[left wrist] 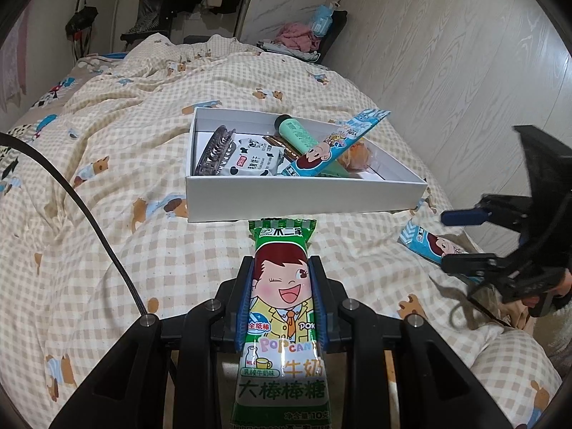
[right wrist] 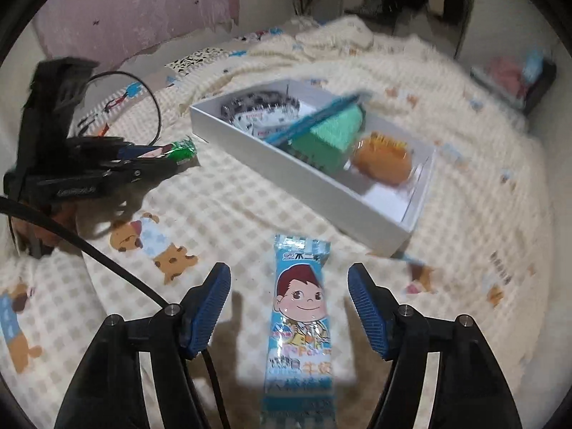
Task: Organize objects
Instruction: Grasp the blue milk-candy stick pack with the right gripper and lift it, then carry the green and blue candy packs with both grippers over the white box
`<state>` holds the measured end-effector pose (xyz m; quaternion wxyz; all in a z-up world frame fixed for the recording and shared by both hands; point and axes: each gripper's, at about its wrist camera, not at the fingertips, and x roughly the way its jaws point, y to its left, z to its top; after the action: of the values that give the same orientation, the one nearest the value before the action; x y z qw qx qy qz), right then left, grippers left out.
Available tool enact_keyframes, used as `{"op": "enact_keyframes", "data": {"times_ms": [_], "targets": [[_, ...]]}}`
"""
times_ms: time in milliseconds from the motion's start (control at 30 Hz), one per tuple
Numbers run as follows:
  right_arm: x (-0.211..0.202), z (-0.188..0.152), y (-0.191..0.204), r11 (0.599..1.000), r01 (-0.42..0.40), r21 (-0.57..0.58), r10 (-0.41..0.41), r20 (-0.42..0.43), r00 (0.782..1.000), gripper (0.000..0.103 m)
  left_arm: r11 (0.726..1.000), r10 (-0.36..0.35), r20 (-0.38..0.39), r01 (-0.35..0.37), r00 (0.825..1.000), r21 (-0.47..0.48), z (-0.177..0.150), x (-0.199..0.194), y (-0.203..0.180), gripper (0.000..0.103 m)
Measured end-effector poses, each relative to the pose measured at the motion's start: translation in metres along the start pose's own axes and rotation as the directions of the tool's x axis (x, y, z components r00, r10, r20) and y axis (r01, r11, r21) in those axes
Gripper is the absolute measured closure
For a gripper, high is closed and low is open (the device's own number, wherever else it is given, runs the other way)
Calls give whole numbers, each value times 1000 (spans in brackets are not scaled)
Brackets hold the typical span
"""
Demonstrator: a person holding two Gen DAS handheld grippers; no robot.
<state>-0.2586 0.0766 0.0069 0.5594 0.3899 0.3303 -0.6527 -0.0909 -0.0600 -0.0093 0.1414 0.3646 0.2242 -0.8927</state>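
Green lollipop packet (left wrist: 282,307), bottom centre, pinched between left gripper (left wrist: 282,300) pads. Blue lollipop packet (right wrist: 302,321) flat on checked quilt (right wrist: 232,214), lower centre, between spread, untouching right gripper (right wrist: 289,307) fingers. Probably light, crinkly, slippery; best pinched across mid-width. White box (left wrist: 304,196) beyond, mid-frame.

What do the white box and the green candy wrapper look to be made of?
White box: probably matte cardboard, with thin flat walls, crisp folded corners and no shine.
Green candy wrapper: glossy printed plastic film, with glare streaks, soft wrinkles and a crimped serrated end. It sits clamped in the left gripper.
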Motion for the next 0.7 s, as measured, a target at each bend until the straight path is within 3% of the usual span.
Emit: {"op": "enact_keyframes", "data": {"times_ms": [67, 100, 167, 233, 400, 567, 700], "targets": [[11, -1, 0, 1000, -18, -24, 17, -33, 999, 70, 1000, -1, -1, 1, 1000, 1, 0, 0, 0, 71], [14, -3, 3, 999, -17, -51, 15, -40, 999, 73, 1000, -1, 0, 1, 1000, 0, 0, 0, 0, 71], [15, -7, 8, 994, 9, -108, -12, -30, 999, 73, 1000, -1, 1, 1, 1000, 1, 0, 0, 0, 71], [8, -7, 6, 997, 6, -83, -6, -4, 1000, 75, 1000, 0, 0, 0, 1000, 2, 0, 0, 0, 71], [-29, -3, -1, 994, -109, -7, 109, 158, 981, 76, 1000, 0, -1, 0, 1000, 2, 0, 0, 0, 71], [-54, -1, 14, 962, -269, -39, 266, 326, 907, 75, 1000, -1, 0, 1, 1000, 1, 0, 0, 0, 71], [-41, -6, 18, 957, -288, -35, 277, 399, 874, 75, 1000, 0, 0, 0, 1000, 1, 0, 0, -1, 71]]}}
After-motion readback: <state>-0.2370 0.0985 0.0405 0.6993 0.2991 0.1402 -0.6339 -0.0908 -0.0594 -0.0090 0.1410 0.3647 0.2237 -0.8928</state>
